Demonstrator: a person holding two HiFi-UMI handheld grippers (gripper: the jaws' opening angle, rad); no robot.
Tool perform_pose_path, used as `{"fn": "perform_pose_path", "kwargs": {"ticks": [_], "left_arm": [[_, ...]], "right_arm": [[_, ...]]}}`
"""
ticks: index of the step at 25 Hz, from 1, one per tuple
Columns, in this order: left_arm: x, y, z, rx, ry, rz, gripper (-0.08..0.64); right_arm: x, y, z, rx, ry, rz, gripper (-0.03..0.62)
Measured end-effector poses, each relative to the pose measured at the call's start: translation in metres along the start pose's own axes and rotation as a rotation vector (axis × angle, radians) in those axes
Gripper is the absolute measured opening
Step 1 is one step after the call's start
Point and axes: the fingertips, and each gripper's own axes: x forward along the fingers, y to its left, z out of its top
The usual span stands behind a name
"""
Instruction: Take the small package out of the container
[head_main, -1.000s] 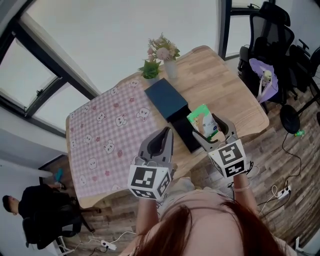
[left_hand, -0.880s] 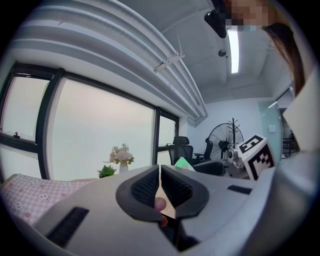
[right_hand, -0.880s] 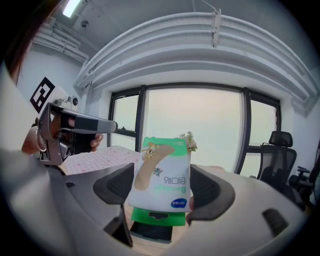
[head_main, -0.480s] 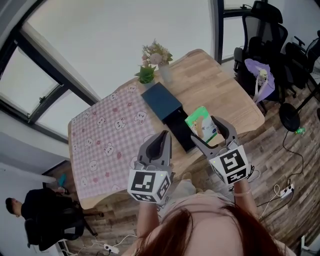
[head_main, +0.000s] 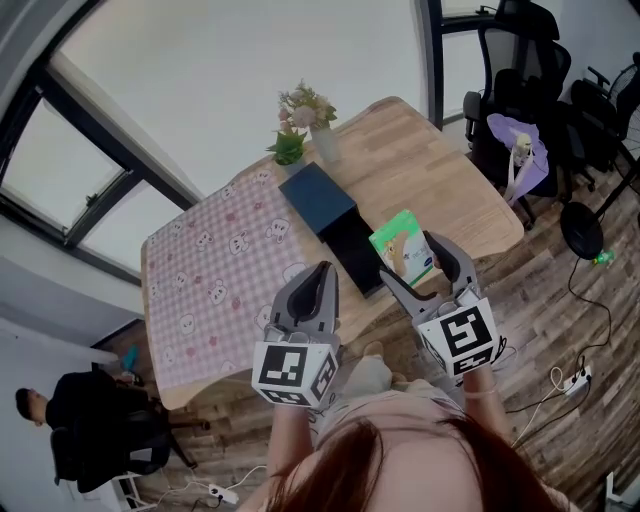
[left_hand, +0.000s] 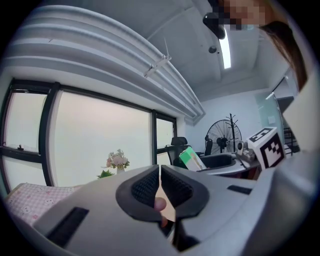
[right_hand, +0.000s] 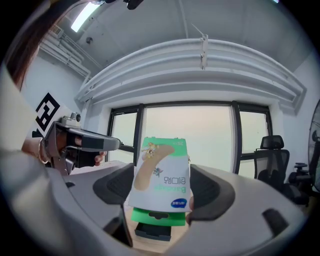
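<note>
A light wooden table with rounded corners (head_main: 440, 180) is seen from above on a wood-plank floor (head_main: 560, 290), set against a large dark-framed window (head_main: 200, 80). Its left half is covered by a pink checked cloth printed with small bears (head_main: 210, 270), and a vase of pale flowers (head_main: 305, 110) with a small green plant (head_main: 288, 148) beside it stands at the far edge. Black office chairs (head_main: 530, 60) are grouped to the right, and a person in dark clothes (head_main: 90, 420) is seated at the lower left. A dark blue rectangular container (head_main: 318, 198) lies near the table's middle, with its black drawer (head_main: 355, 252) pulled out toward the near edge. The small green and white package printed with a plaster (right_hand: 162, 175) is clamped upright between the jaws of the right gripper (right_hand: 160, 187), lifted clear of the drawer and just to its right. The left gripper (left_hand: 160, 187) is held beside it over the table's near edge with its jaws pressed together on nothing. Compared with a second ago, the package is gripped as before, while the table and container are seen slightly further left in the head view.
</note>
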Motion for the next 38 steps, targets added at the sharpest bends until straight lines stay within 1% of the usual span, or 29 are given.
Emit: {"fn": "perform_pose_path", "kwargs": {"ticks": [5,10,14,19,22,28,33,38], "left_arm": [[-0.007,-0.01,-0.001,0.003,-0.003,0.024,0.017],[-0.013,-0.022,-0.002,0.014,0.002,0.021,0.017],[-0.015,-0.022,0.001,0.017,-0.014,0.023,0.017],[-0.018,-0.021,-0.003,0.025,-0.003,0.015,0.017],[-0.022,-0.014,-0.003,0.024,-0.001,0.009,0.017],[-0.038,0.013,-0.001,0.02,-0.009,0.008,0.017],[-0.055,0.037,0.001,0.009,-0.008,0.013,0.017],[-0.067,0.047,0.0,0.007,-0.008,-0.01,0.017]], "right_arm": [[-0.015,0.002,0.005,0.012,-0.031,0.003,0.347],[-0.027,0.004,0.007,0.016,-0.053,0.0,0.345],[-0.029,0.004,0.011,-0.001,-0.063,-0.014,0.345],[-0.033,0.009,0.015,-0.004,-0.085,-0.028,0.345],[-0.027,0.015,0.021,-0.01,-0.083,-0.037,0.345],[-0.009,0.037,0.03,-0.057,-0.067,-0.055,0.345],[-0.002,0.056,0.043,-0.08,-0.086,-0.066,0.345],[0.002,0.07,0.051,-0.09,-0.098,-0.084,0.345]]}}
